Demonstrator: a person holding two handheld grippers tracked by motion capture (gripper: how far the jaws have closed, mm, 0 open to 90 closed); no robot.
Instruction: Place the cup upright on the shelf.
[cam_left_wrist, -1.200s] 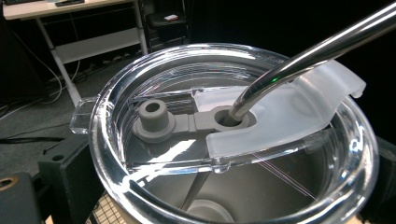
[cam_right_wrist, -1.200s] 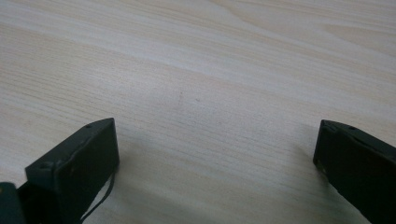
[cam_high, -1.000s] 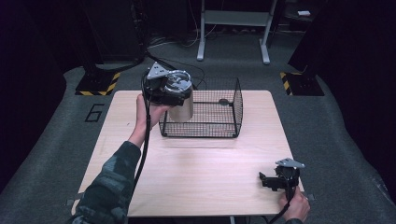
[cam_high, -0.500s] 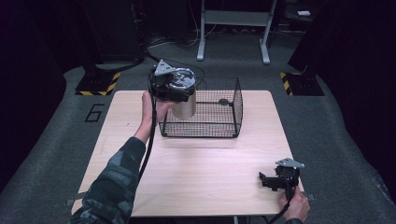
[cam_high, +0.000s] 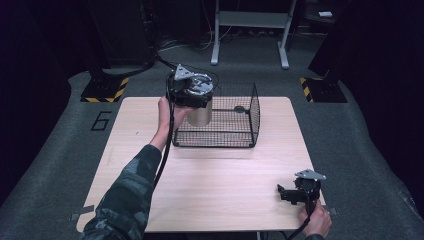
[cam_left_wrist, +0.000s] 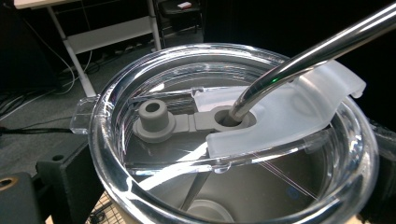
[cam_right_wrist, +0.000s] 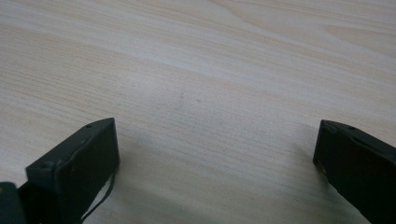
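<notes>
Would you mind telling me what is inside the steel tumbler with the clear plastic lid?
Through the clear plastic lid of the steel tumbler, a metal straw passes the grey silicone stopper down toward the bottom. The frosted flap hides part of the interior.

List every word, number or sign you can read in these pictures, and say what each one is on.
"6" – a dark numeral on the grey floor left of the table.
Yellow and black hazard stripes, without words, mark two floor plates.
The tumbler, its lid and the wire basket show no readable text.
</notes>
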